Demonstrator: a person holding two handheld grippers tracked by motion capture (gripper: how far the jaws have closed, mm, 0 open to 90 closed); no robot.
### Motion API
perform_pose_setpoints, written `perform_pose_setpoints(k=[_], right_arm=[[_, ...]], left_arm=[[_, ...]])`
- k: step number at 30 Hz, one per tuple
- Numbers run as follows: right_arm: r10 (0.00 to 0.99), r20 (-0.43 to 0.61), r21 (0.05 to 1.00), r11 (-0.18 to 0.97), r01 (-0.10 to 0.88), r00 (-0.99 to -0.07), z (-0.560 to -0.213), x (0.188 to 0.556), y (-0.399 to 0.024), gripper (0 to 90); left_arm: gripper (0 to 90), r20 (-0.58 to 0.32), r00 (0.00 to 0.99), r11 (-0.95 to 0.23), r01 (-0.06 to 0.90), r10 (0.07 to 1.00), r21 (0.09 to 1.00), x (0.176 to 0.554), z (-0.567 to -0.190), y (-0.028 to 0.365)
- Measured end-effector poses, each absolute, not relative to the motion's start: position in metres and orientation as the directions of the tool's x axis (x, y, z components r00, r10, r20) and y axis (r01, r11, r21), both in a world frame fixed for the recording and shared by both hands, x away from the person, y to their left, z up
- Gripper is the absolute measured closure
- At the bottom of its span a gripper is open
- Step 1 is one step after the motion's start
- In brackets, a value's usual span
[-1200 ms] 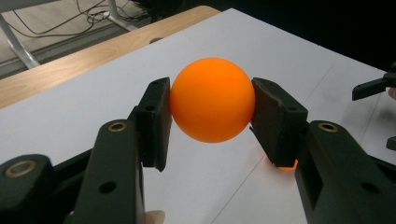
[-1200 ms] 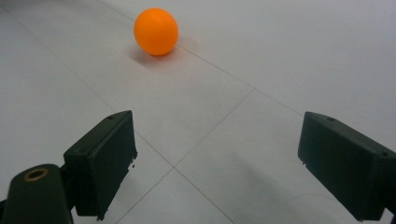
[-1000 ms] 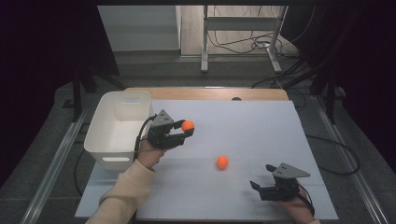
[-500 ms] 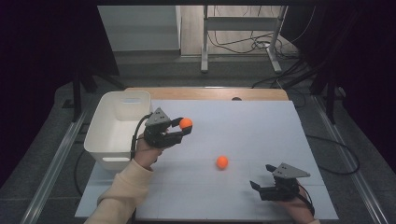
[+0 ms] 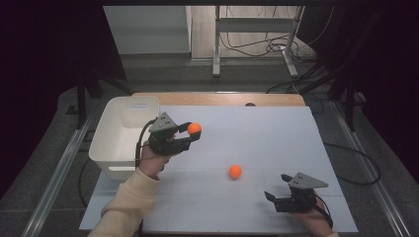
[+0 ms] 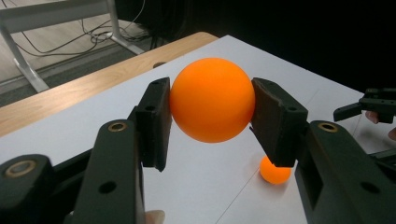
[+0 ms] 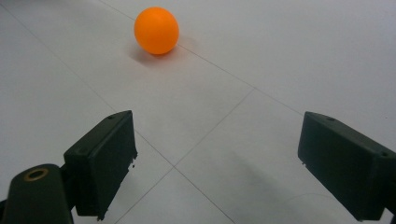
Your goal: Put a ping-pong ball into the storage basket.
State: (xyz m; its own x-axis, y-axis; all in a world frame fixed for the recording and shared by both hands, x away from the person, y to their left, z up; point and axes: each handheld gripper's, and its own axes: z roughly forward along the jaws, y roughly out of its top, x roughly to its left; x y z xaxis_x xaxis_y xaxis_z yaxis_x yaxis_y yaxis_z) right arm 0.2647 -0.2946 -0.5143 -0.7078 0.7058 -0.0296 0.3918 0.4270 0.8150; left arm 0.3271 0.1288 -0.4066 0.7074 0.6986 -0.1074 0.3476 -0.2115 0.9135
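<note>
Barely anything has shifted since a moment ago: the left gripper (image 5: 190, 134) has only edged toward the white bin (image 5: 114, 143), carrying its orange ball (image 5: 194, 128) clamped between both pads above the table (image 5: 276, 133). Over on the near right, the right gripper (image 5: 276, 187) sits low with its jaws spread wide and nothing between them. A second orange ball (image 5: 235, 171) lies on the white surface between the two grippers.
</note>
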Motion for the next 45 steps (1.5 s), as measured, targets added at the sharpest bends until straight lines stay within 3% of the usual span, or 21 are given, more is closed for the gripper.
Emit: perform_pose_setpoints(k=[45], right_arm=[[0.708, -0.032, 0.813, 0.429, 0.394, -0.705, -0.514, 0.265, -0.294, 12.0]], left_arm=[[50.4, -0.099, 0.685, -0.146, 0.289, 0.722, 0.946, 0.314, -0.38, 0.157]])
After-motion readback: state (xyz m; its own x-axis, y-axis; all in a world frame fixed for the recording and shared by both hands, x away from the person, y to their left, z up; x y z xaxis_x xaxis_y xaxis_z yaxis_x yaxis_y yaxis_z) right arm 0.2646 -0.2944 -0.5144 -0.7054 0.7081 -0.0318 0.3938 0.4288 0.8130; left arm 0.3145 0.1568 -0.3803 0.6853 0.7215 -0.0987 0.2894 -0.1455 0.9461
